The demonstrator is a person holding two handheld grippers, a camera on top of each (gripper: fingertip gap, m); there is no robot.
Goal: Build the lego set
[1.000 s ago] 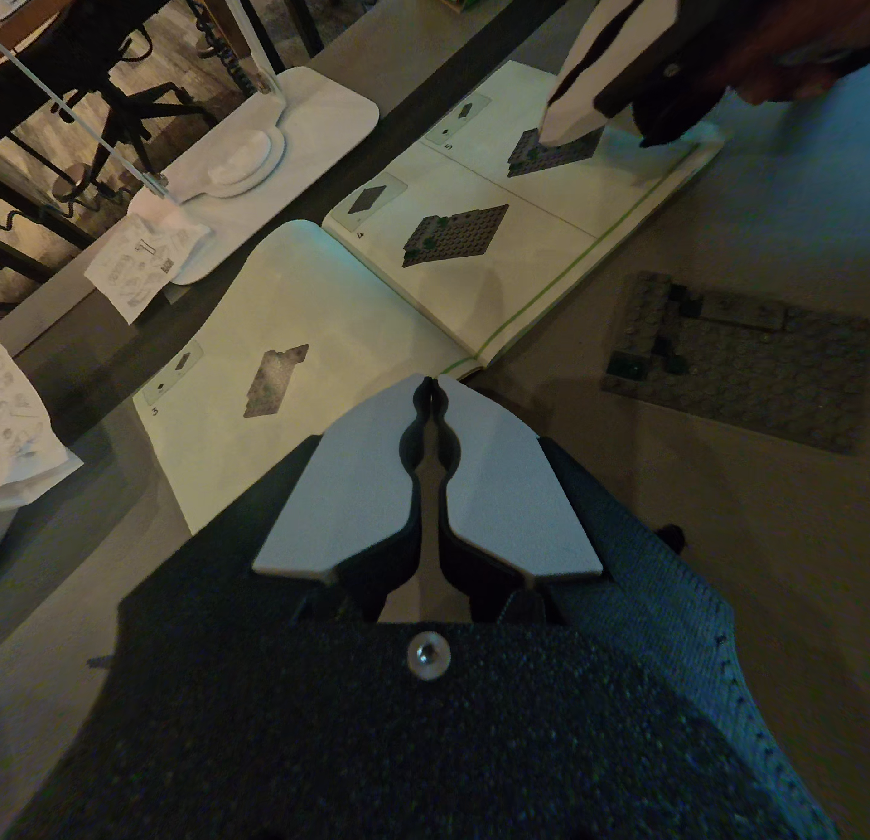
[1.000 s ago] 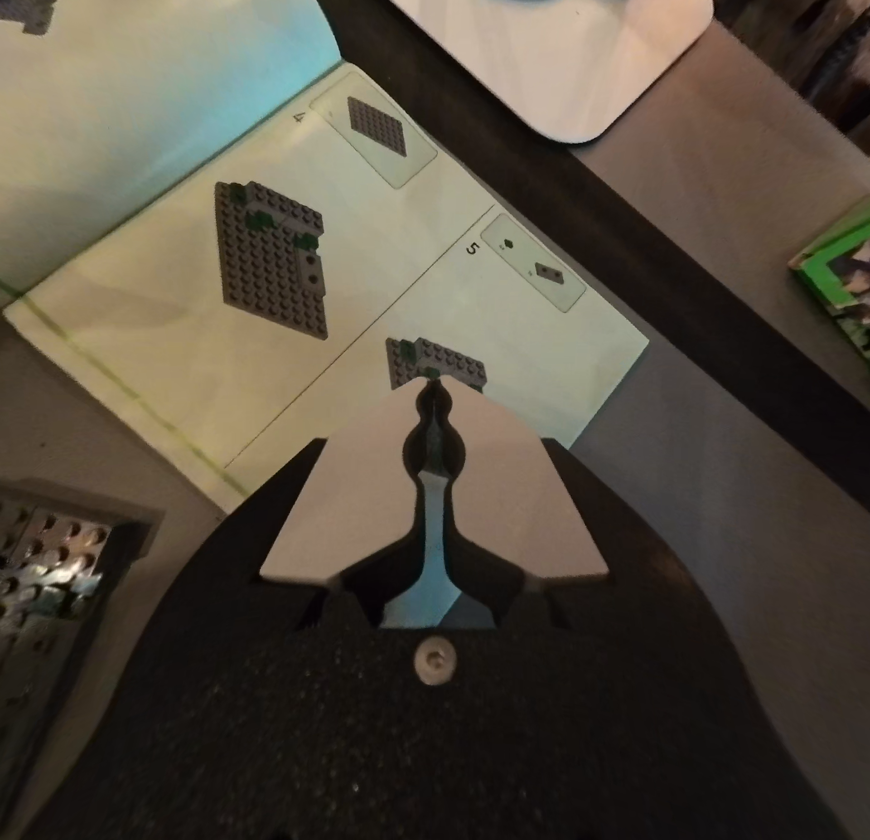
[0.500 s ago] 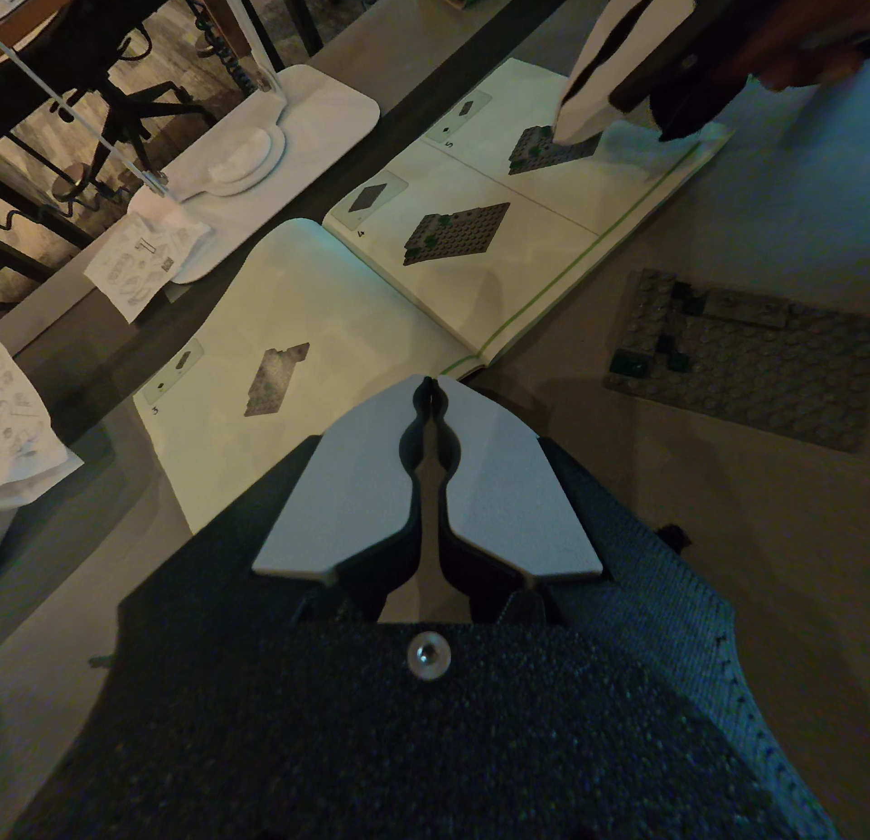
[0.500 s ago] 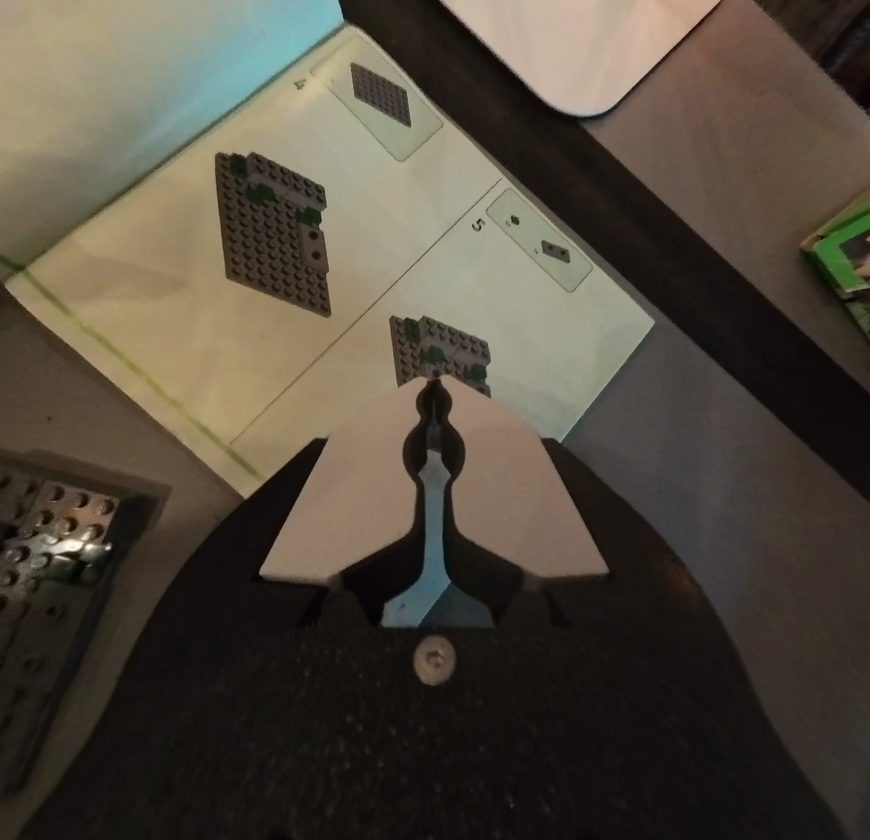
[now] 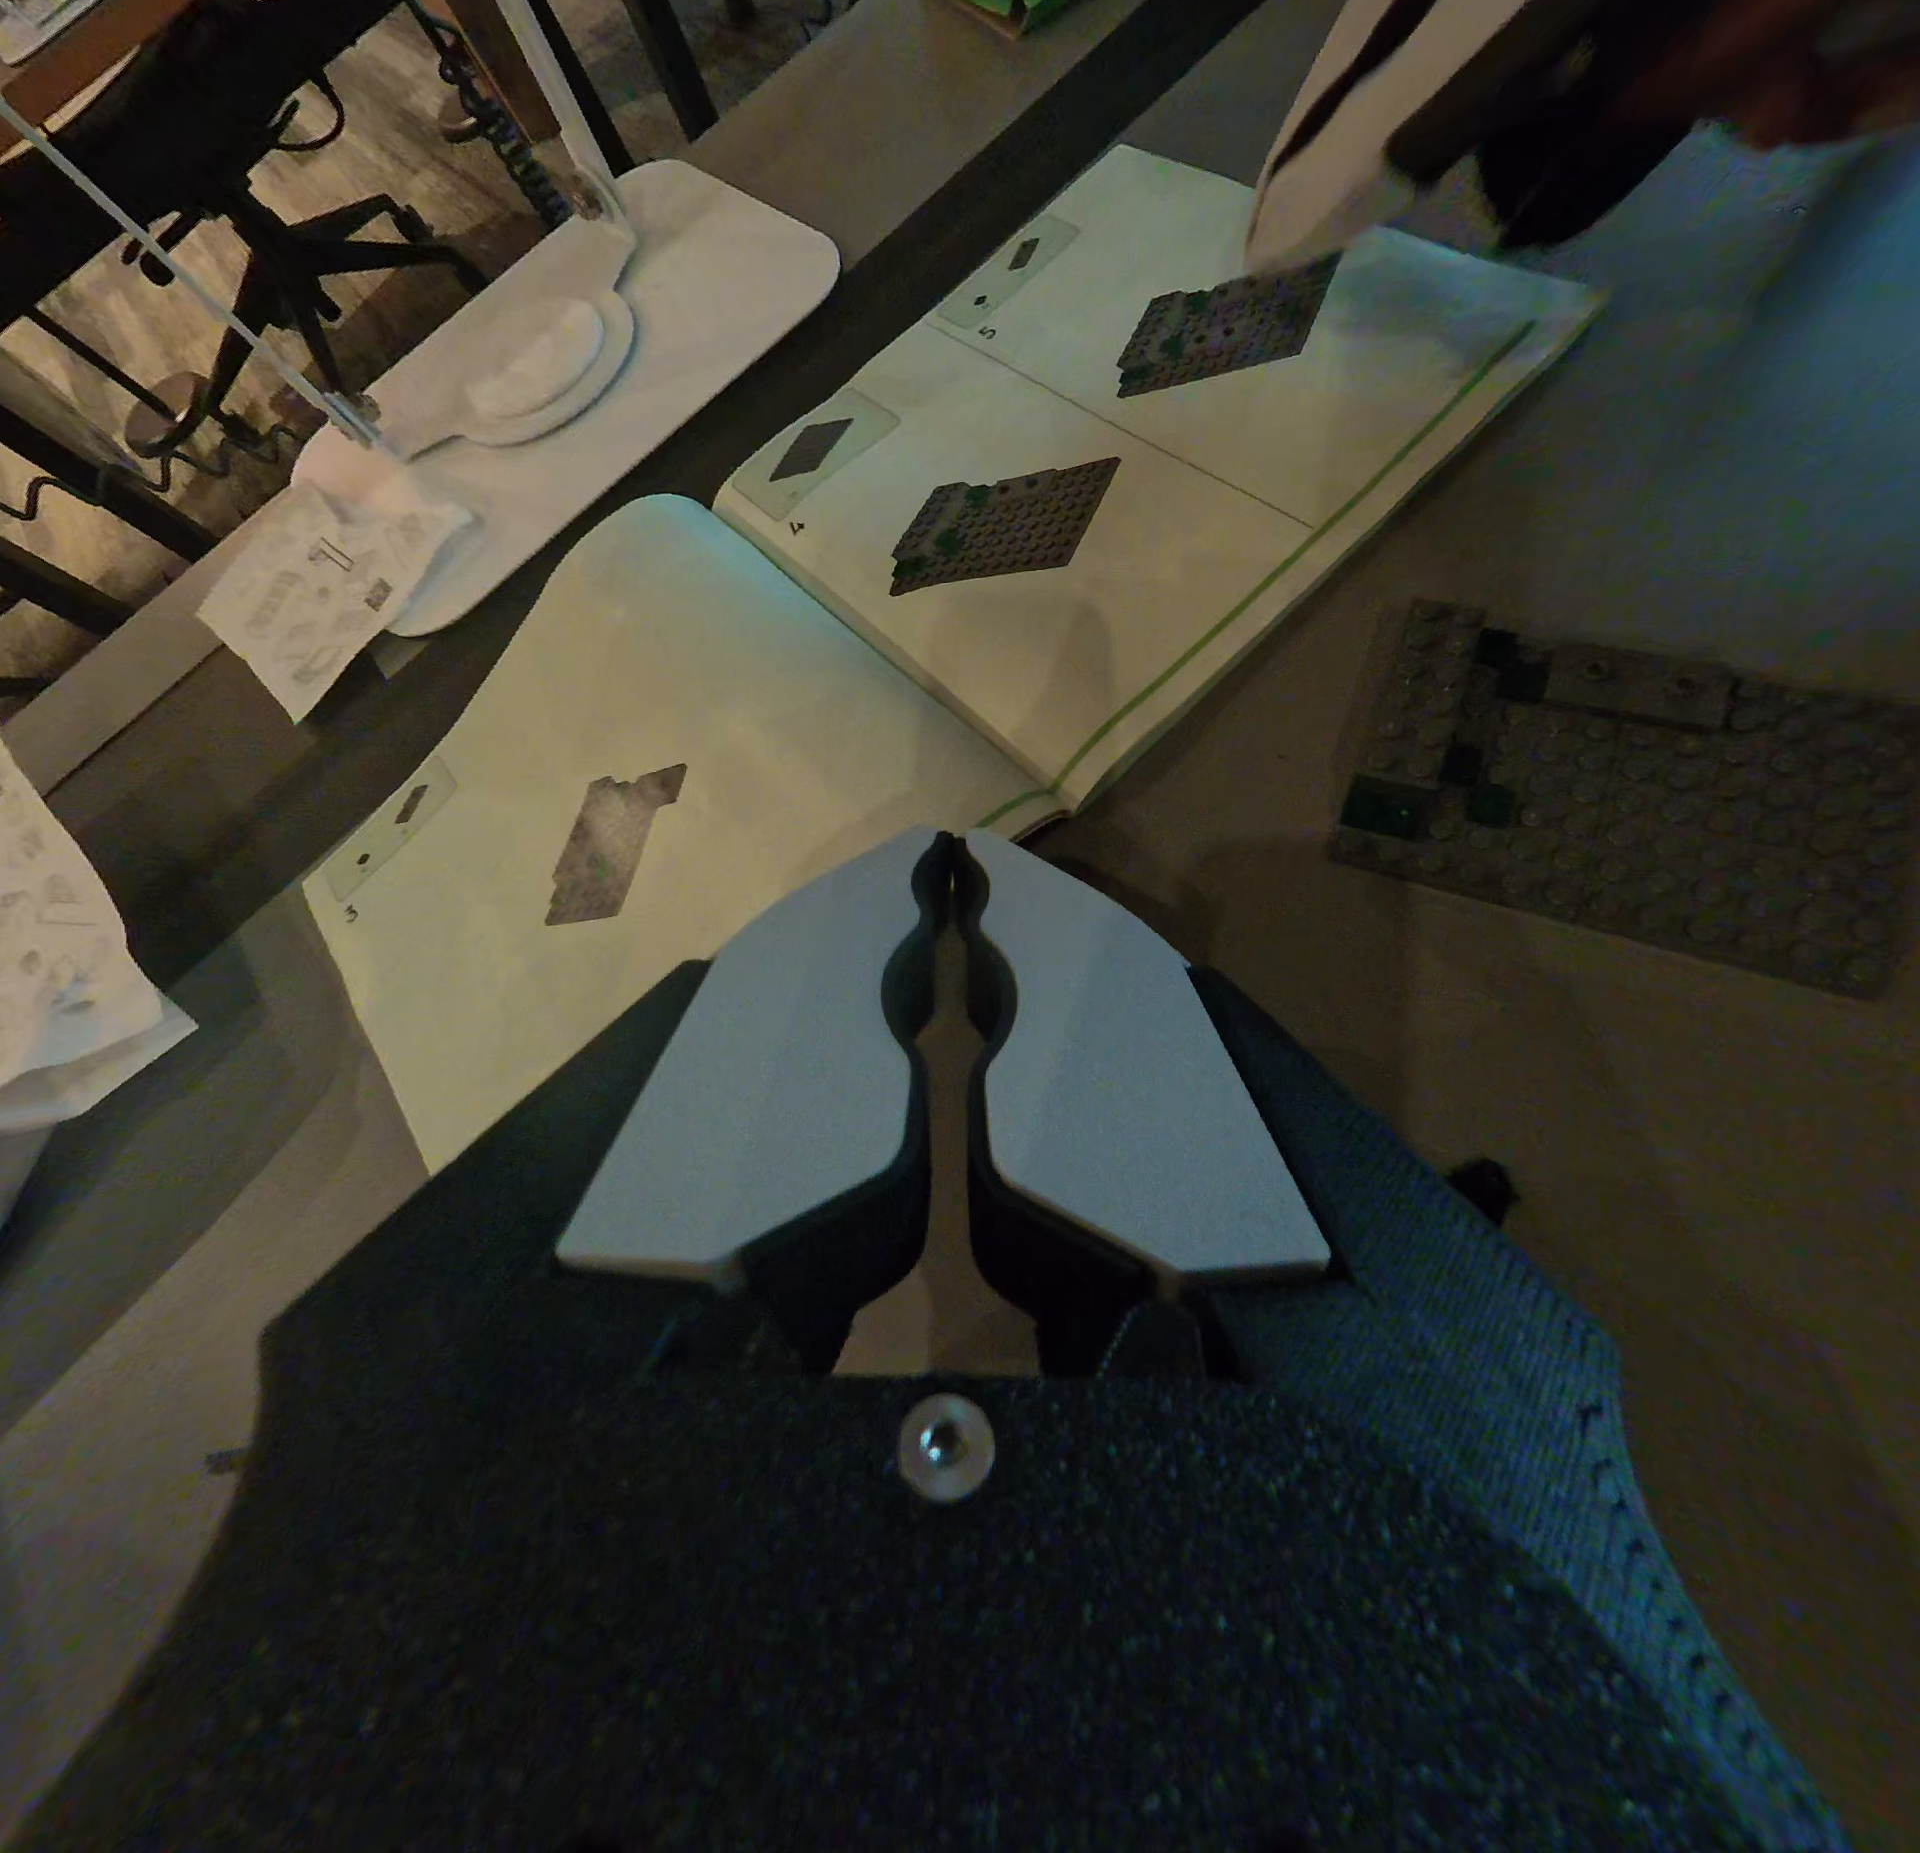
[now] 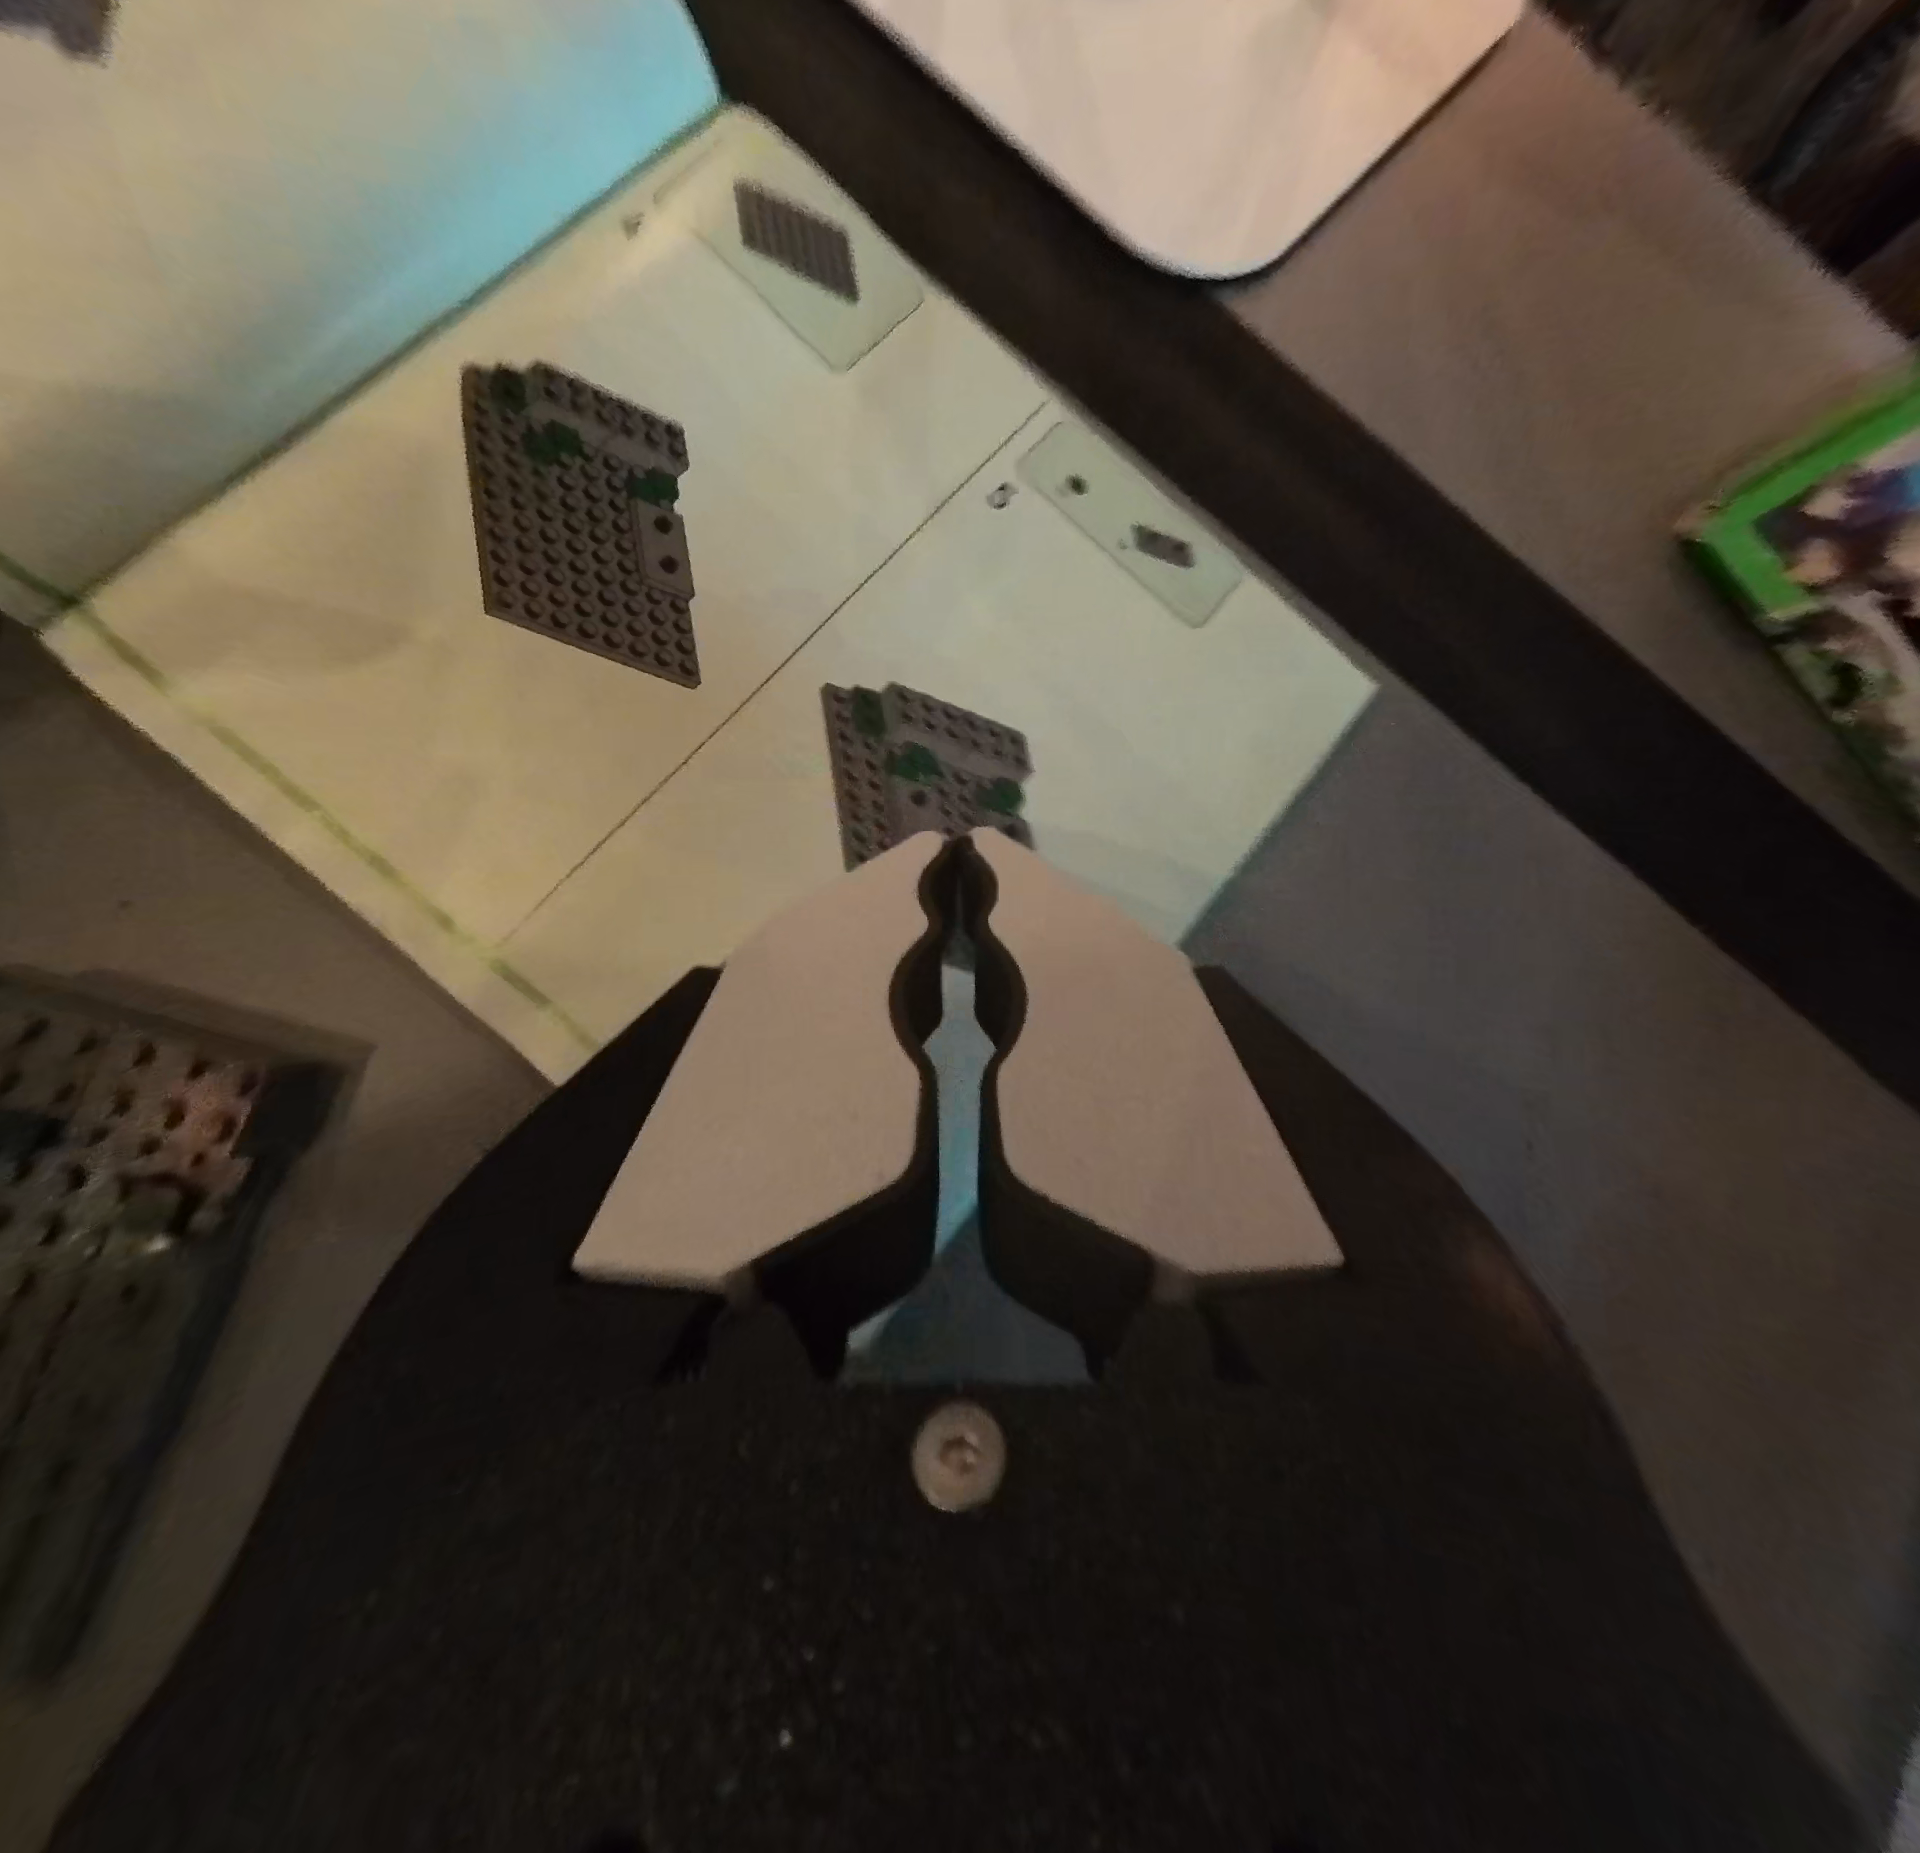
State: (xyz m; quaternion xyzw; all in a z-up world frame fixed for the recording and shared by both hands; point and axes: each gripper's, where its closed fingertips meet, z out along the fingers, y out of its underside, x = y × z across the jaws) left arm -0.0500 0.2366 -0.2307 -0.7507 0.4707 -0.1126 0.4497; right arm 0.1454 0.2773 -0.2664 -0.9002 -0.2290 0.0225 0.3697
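Note:
An open instruction booklet (image 5: 1049, 598) lies on the grey table, also in the right wrist view (image 6: 644, 598). A grey lego baseplate (image 5: 1662, 816) with small dark green and grey pieces at one corner lies to the booklet's right; its blurred edge shows in the right wrist view (image 6: 125, 1169). My left gripper (image 5: 951, 847) is shut and empty, hovering above the booklet's near edge. My right gripper (image 6: 961, 847) is shut and empty, above the booklet's far page; it also shows in the left wrist view (image 5: 1304, 219).
A white lamp base (image 5: 623, 317) stands beyond the booklet, also seen in the right wrist view (image 6: 1195, 89). Loose printed sheets (image 5: 312, 598) lie at the left. A green lego box (image 6: 1818, 577) sits at the table's far side. Chairs stand beyond the table. One gripper's finger ends stand about 20 cm off the other's.
My right gripper has drawn back and up from the booklet's far page, uncovering more of the printed picture there. My left gripper has stayed still.

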